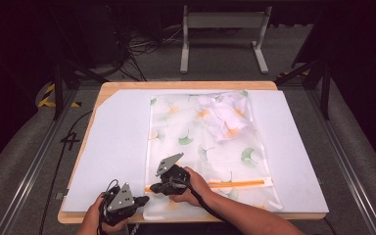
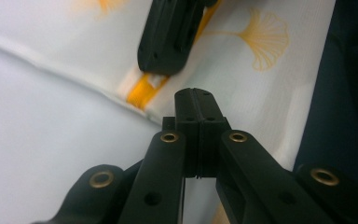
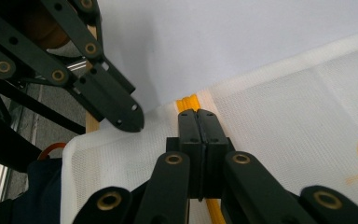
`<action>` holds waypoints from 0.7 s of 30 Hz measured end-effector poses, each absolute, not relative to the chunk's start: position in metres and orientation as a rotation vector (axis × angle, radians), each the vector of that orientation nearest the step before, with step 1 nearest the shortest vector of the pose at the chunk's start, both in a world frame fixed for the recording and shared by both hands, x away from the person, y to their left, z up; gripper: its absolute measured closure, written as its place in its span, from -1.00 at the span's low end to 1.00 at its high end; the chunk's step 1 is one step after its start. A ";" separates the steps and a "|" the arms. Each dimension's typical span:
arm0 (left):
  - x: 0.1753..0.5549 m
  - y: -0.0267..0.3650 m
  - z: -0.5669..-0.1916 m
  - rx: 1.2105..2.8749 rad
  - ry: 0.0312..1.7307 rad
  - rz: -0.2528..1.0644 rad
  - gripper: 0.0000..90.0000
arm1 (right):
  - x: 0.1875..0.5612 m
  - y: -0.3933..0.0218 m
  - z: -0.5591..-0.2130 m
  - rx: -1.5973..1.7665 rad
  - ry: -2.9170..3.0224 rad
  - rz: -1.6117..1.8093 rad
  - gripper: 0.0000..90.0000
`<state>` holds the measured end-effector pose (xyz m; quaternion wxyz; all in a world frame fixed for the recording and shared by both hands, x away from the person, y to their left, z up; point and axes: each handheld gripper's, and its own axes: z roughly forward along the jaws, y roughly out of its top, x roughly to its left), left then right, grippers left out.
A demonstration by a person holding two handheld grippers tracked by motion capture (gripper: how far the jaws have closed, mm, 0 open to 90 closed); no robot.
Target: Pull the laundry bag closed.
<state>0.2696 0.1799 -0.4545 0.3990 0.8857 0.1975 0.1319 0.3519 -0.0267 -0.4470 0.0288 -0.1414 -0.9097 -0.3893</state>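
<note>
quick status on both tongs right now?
Left tongs: shut on the mesh bag, at its near corner.
Right tongs: shut at the orange zipper; held or not, cannot tell.

1. The mesh bag (image 1: 196,142) is thin, translucent white netting with a fine woven grain, printed with green and orange leaves.
2. Its zipper (image 1: 235,183) is matt orange tape.
3. The board (image 1: 117,147) is smooth, matt white sheet.
4. The table (image 1: 186,85) edge looks like pale wood.
5. The right gripper (image 3: 198,116) is matt black plastic with brass-coloured rivets.
</note>
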 end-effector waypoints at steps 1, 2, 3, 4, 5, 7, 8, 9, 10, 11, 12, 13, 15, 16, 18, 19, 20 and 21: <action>0.270 0.178 -0.451 2.242 0.499 0.368 1.00 | 0.352 -0.027 -0.447 -0.431 -2.811 -1.202 1.00; 0.272 0.177 -0.449 2.260 0.495 0.394 1.00 | 0.353 -0.026 -0.446 -0.423 -2.812 -1.201 1.00; 0.275 0.176 -0.448 2.266 0.499 0.384 1.00 | 0.353 -0.026 -0.446 -0.416 -2.815 -1.195 1.00; 0.278 0.174 -0.448 2.265 0.501 0.368 1.00 | 0.353 -0.026 -0.446 -0.420 -2.816 -1.193 1.00; 0.280 0.172 -0.449 2.283 0.491 0.370 1.00 | 0.354 -0.026 -0.445 -0.421 -2.818 -1.192 1.00; 0.284 0.168 -0.452 2.323 0.480 0.380 1.00 | 0.354 -0.027 -0.444 -0.411 -2.821 -1.188 1.00; 0.286 0.168 -0.454 2.319 0.487 0.368 1.00 | 0.354 -0.027 -0.444 -0.408 -2.826 -1.181 1.00; 0.287 0.168 -0.456 2.307 0.497 0.347 1.00 | 0.354 -0.028 -0.444 -0.407 -2.827 -1.182 1.00; 0.288 0.169 -0.456 2.303 0.499 0.336 1.00 | 0.354 -0.027 -0.445 -0.407 -2.827 -1.181 1.00; 0.288 0.169 -0.457 2.302 0.495 0.336 1.00 | 0.354 -0.027 -0.445 -0.407 -2.827 -1.181 1.00; 0.288 0.169 -0.457 2.300 0.492 0.337 1.00 | 0.354 -0.027 -0.445 -0.405 -2.834 -1.178 1.00; 0.288 0.169 -0.458 2.295 0.494 0.339 1.00 | 0.354 -0.027 -0.445 -0.403 -2.834 -1.177 1.00; 0.288 0.170 -0.458 2.288 0.498 0.335 1.00 | 0.353 -0.028 -0.444 -0.405 -2.847 -1.174 1.00; 0.287 0.170 -0.459 2.285 0.498 0.340 1.00 | 0.353 -0.028 -0.444 -0.405 -2.847 -1.174 1.00; 0.286 0.171 -0.459 2.281 0.501 0.342 1.00 | 0.351 -0.029 -0.444 -0.401 -2.856 -1.169 1.00; 0.286 0.171 -0.459 2.278 0.506 0.337 1.00 | 0.351 -0.029 -0.444 -0.404 -2.855 -1.171 1.00; 0.286 0.171 -0.460 2.275 0.508 0.338 1.00 | 0.350 -0.030 -0.444 -0.411 -2.857 -1.168 1.00; 0.286 0.171 -0.460 2.274 0.509 0.336 1.00 | 0.350 -0.030 -0.444 -0.415 -2.856 -1.167 1.00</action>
